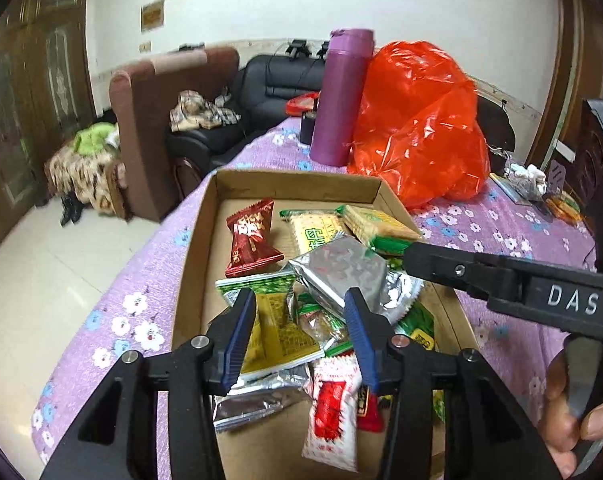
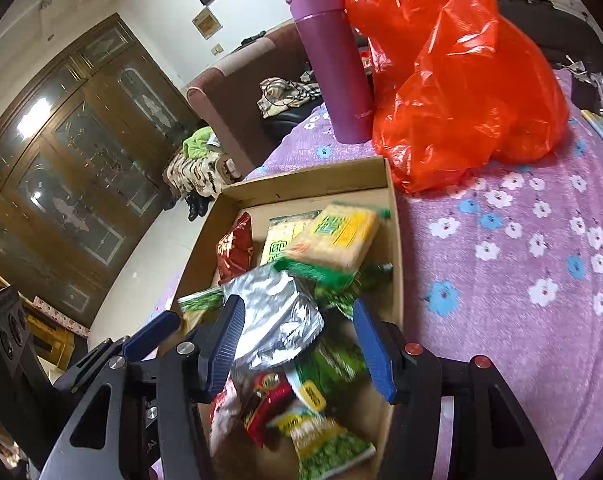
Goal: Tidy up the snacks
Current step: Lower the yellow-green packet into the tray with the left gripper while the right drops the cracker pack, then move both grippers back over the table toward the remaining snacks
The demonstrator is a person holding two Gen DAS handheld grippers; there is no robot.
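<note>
A shallow cardboard box (image 1: pixel 205 216) on the purple flowered tablecloth holds several snack packets. A dark red packet (image 1: pixel 251 240) lies at its far left, yellow-green cracker packs (image 1: pixel 365 224) at the far right, a silver foil packet (image 1: pixel 341 272) in the middle, a white-and-red packet (image 1: pixel 333 408) near me. My left gripper (image 1: pixel 301 332) is open above a yellow-green packet (image 1: pixel 281 332). My right gripper (image 2: pixel 297 344) is open over the box (image 2: pixel 395 240), its fingers either side of the silver foil packet (image 2: pixel 277 320). The right gripper's body (image 1: pixel 501 280) reaches in from the right in the left wrist view.
A purple flask (image 1: pixel 341 96) and a bulging orange plastic bag (image 1: pixel 417 120) stand behind the box; both show in the right wrist view, flask (image 2: pixel 333 60) and bag (image 2: pixel 453 80). Small items (image 1: pixel 529 180) lie at the far right. Sofas and a wooden cabinet (image 2: pixel 61 160) stand beyond the table's left edge.
</note>
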